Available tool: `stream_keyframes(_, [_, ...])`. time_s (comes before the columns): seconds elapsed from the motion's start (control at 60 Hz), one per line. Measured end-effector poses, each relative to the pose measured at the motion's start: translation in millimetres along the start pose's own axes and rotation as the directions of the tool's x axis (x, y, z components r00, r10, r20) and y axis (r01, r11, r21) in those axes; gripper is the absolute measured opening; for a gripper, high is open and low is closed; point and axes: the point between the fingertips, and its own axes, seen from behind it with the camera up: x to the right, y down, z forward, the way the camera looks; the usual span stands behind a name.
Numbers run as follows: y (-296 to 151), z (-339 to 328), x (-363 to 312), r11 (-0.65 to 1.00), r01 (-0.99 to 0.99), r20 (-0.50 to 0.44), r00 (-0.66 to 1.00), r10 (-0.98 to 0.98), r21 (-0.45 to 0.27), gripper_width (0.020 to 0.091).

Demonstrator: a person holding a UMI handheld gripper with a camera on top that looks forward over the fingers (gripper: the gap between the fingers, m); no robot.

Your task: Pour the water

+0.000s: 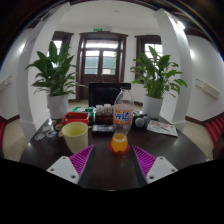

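Where the room closes off at the far end behind a dark wooden door (101, 62) with glass panes, two large potted plants stand at the far side of a dark round table (105, 165), one leafy plant (54, 72) in a white pot at the far left and a second plant (158, 75) in a white pot at the far right. On the table there is one clear plastic cup (123, 117) with printing on its side, standing upright beyond the tool's fingers and roughly on their midline; whether it holds water cannot be told. Left of it stands one yellow-green cup (75, 137), nearer and upright, well apart from the clear one. Behind that cup lies one red box (76, 119), and further left some glinting items too small to make out. One small orange cup (119, 143) sits just ahead of the tool, between the lines of its two fingers and directly in front of the clear cup, resting on the table. The tool (113, 159) is spread wide, its two fingers carrying one magenta pad (82, 157) at left and one magenta pad (145, 158) at right, with clear table showing between them and neither pad touching anything.
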Motion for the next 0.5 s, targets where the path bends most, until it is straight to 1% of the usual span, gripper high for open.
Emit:
stream_keyframes(0.167, [7,-80,-15,0.999,0.017,0.085,0.996,-0.013,-0.045,0.0712])
stream_keyframes(0.267, [-9,-122,-17,1.000,-0.009,0.104,0.994,0.009,-0.003,0.0712])
stream_keyframes(0.5, [-43,-181,-11,0.993,-0.075,0.101,0.993,0.066,0.092,0.0694])
